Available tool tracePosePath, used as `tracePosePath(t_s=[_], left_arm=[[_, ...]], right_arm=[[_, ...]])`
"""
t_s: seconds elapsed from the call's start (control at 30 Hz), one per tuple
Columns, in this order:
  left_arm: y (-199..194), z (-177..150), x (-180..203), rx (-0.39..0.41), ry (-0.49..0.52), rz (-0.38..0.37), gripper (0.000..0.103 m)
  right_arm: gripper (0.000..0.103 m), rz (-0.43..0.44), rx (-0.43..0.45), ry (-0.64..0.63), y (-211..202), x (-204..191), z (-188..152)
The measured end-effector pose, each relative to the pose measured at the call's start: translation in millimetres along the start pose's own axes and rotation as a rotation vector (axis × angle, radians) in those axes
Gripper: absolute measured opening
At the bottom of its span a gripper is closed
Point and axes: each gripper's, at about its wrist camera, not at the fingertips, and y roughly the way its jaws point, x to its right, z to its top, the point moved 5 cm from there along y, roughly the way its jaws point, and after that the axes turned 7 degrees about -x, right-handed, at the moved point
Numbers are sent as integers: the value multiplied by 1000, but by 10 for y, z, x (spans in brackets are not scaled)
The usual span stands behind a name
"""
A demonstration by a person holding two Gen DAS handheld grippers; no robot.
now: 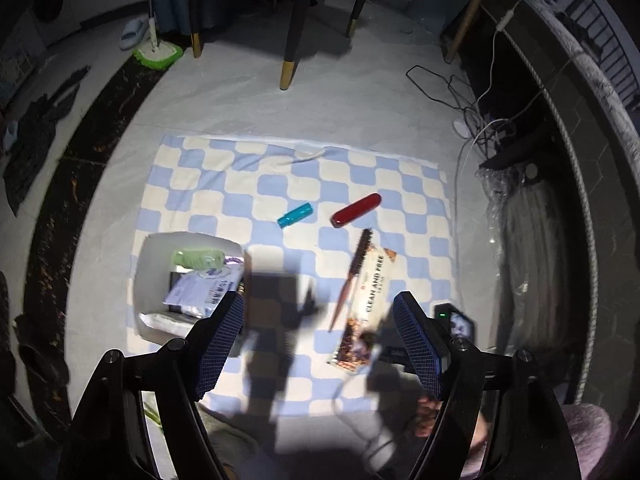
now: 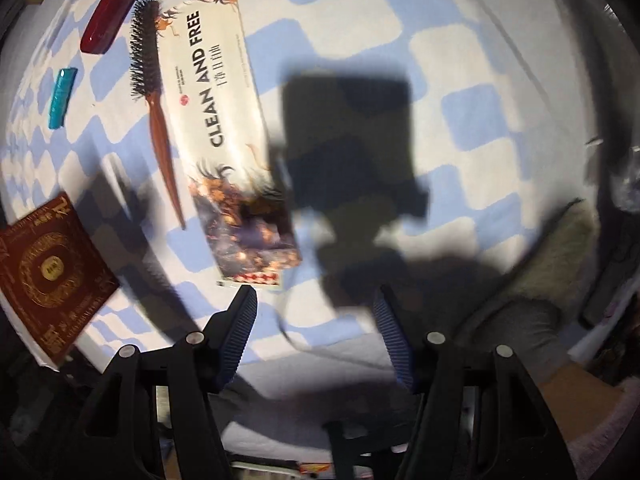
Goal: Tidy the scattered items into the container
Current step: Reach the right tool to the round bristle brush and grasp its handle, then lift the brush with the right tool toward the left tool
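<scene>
- Left gripper [image 1: 318, 342]: fingers spread wide, holding nothing, above the blue-and-cream checked cloth [image 1: 240, 184].
- Right gripper [image 2: 316, 336]: fingers likewise wide and empty, just short of the long printed "CLEAN AND FREE" packet [image 2: 224, 128].
- Beside the packet: a slim wooden-handled bristle hairbrush [image 2: 154, 108], touching or nearly so; beyond it a red oblong case [image 1: 356, 210] and a small teal tube [image 1: 295, 215].
- White open box [image 1: 148, 280], left of the packet, already holds a green roll and a pale pouch.
- Judged about half done: four items remain loose.

"CLEAN AND FREE" on the long flat packet [image 2: 224, 120]; smaller print seems illegible
</scene>
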Motion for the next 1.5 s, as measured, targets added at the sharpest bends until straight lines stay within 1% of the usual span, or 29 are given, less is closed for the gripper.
tracePosePath(t_s=[0.03, 0.07, 0.1, 0.17, 0.23, 0.33, 0.37, 0.43, 0.47, 0.5, 0.6, 0.63, 0.7, 0.73, 0.77, 0.8, 0.87, 0.93, 0.97, 1.03, 1.1, 1.17, 1.23, 1.3, 1.33, 1.43, 1.5], left_arm=[[-7, 34, -76, -9, -43, -53, 76], [-28, 70, -163, -14, -89, -104, 76], [-54, 104, -241, -12, -130, -145, 76], [-118, 177, -377, 2, -182, -200, 76], [-172, 231, -491, 21, -195, -204, 76], [-247, 286, -601, 44, -166, -127, 76], [-274, 309, -618, 55, -148, -105, 76], [-294, 337, -684, 71, -140, -66, 76], [-284, 335, -734, 69, -149, -58, 76], [-258, 328, -775, 58, -160, -69, 76], [-162, 325, -859, 4, -193, -153, 76], [-154, 350, -859, 1, -200, -165, 76], [-149, 376, -899, 3, -203, -157, 76], [-155, 408, -922, 4, -201, -156, 76], [-165, 440, -934, 5, -201, -160, 76], [-170, 466, -951, 7, -205, -166, 76], [-129, 486, -924, 5, -216, -162, 76], [-106, 459, -914, -5, -216, -153, 76], [-118, 419, -818, -12, -208, -150, 76], [-81, 388, -788, -34, -200, -146, 76], [-77, 374, -761, -65, -212, -156, 76], [-9, 356, -771, -96, -238, -192, 76], [65, 337, -764, -126, -261, -240, 76], [137, 326, -762, -152, -277, -282, 76], [165, 301, -741, -162, -282, -302, 76], [281, 216, -645, -198, -275, -390, 76], [391, 153, -614, -229, -305, -448, 76]], right_arm=[[46, 53, -9, -6, 44, -65, 40], [43, 85, -7, -27, 78, -149, 87], [40, 100, 8, -59, 89, -248, 133], [40, 96, 54, -137, 88, -460, 229], [40, 85, 93, -180, 94, -626, 322], [40, 153, 76, -199, 181, -849, 448], [40, 158, 74, -202, 213, -909, 492], [40, 123, 78, -204, 279, -1013, 579], [40, 100, 76, -209, 324, -1060, 621], [40, 84, 76, -220, 359, -1109, 660], [39, 17, 94, -271, 424, -1226, 729], [39, -6, 106, -290, 428, -1254, 735], [36, -35, 125, -297, 431, -1279, 729], [33, -60, 138, -290, 437, -1276, 719], [18, -107, 157, -285, 444, -1269, 705], [14, -154, 179, -290, 452, -1273, 685], [14, -208, 221, -331, 472, -1327, 627], [13, -253, 236, -359, 503, -1345, 569], [13, -241, 222, -352, 518, -1323, 538], [13, -137, 202, -329, 481, -1264, 442], [12, -46, 207, -310, 345, -1205, 317], [12, 47, 191, -280, 187, -1142, 198], [12, 195, 155, -222, -10, -1067, 82], [11, 344, 139, -173, -261, -1002, -22], [11, 379, 149, -168, -403, -973, -63], [8, 439, 199, -197, -805, -934, -240], [7, 485, 214, -215, -998, -924, -405]])
